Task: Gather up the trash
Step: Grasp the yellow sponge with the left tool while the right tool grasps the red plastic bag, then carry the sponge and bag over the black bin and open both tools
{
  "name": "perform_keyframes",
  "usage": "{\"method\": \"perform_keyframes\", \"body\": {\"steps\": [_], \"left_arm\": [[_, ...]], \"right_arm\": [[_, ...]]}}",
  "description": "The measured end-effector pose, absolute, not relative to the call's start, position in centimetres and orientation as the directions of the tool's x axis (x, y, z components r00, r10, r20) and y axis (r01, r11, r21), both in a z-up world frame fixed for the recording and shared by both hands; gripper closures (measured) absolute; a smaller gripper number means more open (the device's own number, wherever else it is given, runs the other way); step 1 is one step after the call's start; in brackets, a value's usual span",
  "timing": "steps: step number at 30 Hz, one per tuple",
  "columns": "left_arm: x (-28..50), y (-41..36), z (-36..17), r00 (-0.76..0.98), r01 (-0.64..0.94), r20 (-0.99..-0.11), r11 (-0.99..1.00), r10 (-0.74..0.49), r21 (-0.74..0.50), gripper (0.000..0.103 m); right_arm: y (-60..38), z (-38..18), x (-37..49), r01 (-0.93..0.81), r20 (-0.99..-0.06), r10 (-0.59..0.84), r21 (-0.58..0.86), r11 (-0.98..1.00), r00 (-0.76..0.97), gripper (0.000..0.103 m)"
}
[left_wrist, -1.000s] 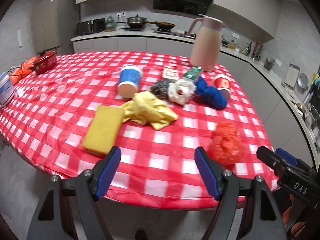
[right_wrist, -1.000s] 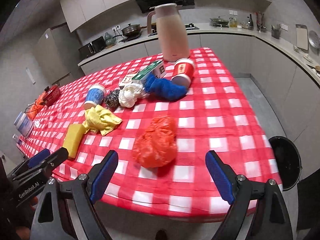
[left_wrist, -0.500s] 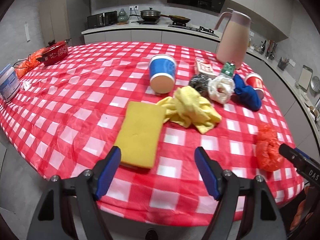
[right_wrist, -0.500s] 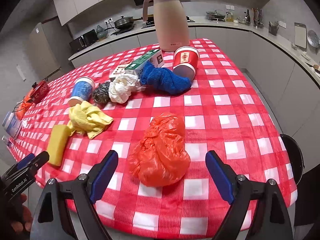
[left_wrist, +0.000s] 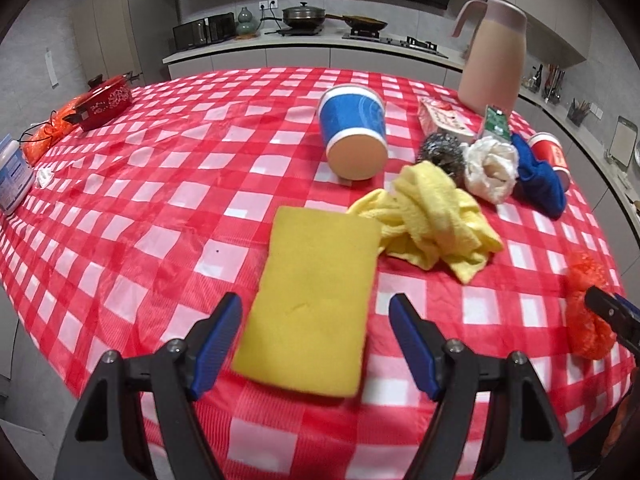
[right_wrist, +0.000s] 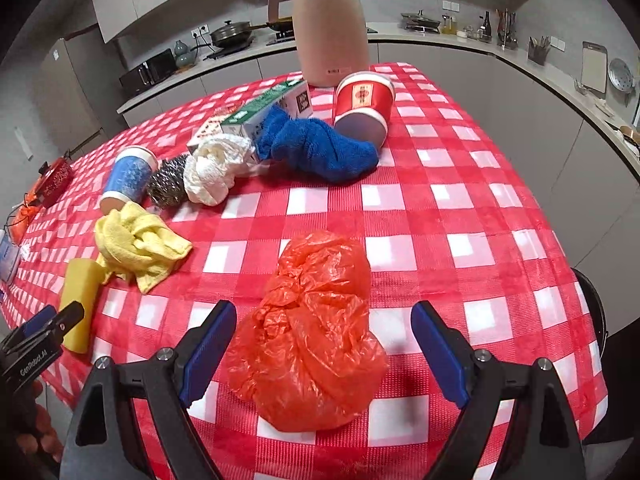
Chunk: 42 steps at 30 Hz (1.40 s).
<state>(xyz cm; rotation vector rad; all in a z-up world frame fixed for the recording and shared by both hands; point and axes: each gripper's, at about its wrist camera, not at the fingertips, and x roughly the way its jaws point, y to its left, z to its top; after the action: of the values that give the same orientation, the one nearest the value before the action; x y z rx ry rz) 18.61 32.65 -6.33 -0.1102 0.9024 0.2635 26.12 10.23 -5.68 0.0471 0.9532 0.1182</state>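
A flat yellow sponge [left_wrist: 316, 300] lies near the front edge of the red-checked table [left_wrist: 168, 184], between the open fingers of my left gripper [left_wrist: 316, 320], which hovers over it without touching. A crumpled orange plastic bag [right_wrist: 316, 328] sits between the open fingers of my right gripper [right_wrist: 324, 332], pads apart from it. Behind lie a yellow cloth [left_wrist: 432, 224], a tipped blue paper cup [left_wrist: 354, 136], a steel scourer [left_wrist: 440, 152], a white paper wad [left_wrist: 490, 168], a blue cloth [right_wrist: 320, 148], a tipped red cup [right_wrist: 364, 108] and a green carton [right_wrist: 264, 112].
A tall pink thermos jug [right_wrist: 328, 28] stands at the table's far edge. A red pot [left_wrist: 104, 100] and a white tub [left_wrist: 12, 180] sit at the left side. A black bin [right_wrist: 592, 312] stands on the floor to the right. Kitchen counters run behind.
Both grippers have come forward and down toward the table. The sponge now sits between the left fingers and the orange bag between the right fingers. Jaw openings are unchanged.
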Motion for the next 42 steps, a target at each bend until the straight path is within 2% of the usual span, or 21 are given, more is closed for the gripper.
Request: {"method": "perform_keyframes", "body": {"steps": [8, 12, 16, 18, 20, 25, 31, 42], "left_arm": [[19.3, 32.9, -8.1, 0.585, -0.250, -0.797, 0.968, 0.153, 0.003, 0.027], [19.1, 32.9, -8.0, 0.600, -0.246, -0.786, 0.969, 0.151, -0.002, 0.039], [19.1, 33.2, -7.9, 0.606, -0.241, -0.784, 0.970, 0.133, -0.022, 0.045], [19.2, 33.2, -7.9, 0.609, -0.235, -0.783, 0.972, 0.128, -0.024, 0.048], [19.1, 33.2, -7.9, 0.615, -0.229, -0.780, 0.973, 0.119, -0.031, 0.051], [18.7, 33.0, -7.1, 0.635, -0.215, -0.767, 0.975, 0.092, -0.061, 0.057], [17.9, 32.0, -5.3, 0.667, -0.183, -0.743, 0.979, 0.055, -0.092, 0.057], [17.7, 28.0, -3.0, 0.696, -0.068, -0.716, 0.987, -0.057, -0.145, 0.057]], "right_arm": [[10.7, -7.7, 26.9, -0.076, -0.835, 0.106, 0.078, 0.994, 0.539, 0.012], [10.8, -7.9, 26.9, -0.083, -0.826, 0.115, 0.082, 0.993, 0.552, 0.012], [11.0, -8.0, 27.0, -0.088, -0.824, 0.126, 0.093, 0.992, 0.552, 0.013], [11.2, -7.9, 27.0, -0.093, -0.817, 0.134, 0.099, 0.991, 0.561, 0.020], [11.4, -7.8, 27.0, -0.104, -0.814, 0.131, 0.087, 0.991, 0.566, 0.042], [11.2, -7.6, 27.3, -0.118, -0.814, 0.161, 0.114, 0.986, 0.559, 0.057], [10.3, -6.7, 26.5, -0.107, -0.790, 0.184, 0.149, 0.983, 0.585, 0.061], [8.4, -3.5, 24.6, -0.077, -0.757, 0.182, 0.172, 0.982, 0.627, 0.061]]}}
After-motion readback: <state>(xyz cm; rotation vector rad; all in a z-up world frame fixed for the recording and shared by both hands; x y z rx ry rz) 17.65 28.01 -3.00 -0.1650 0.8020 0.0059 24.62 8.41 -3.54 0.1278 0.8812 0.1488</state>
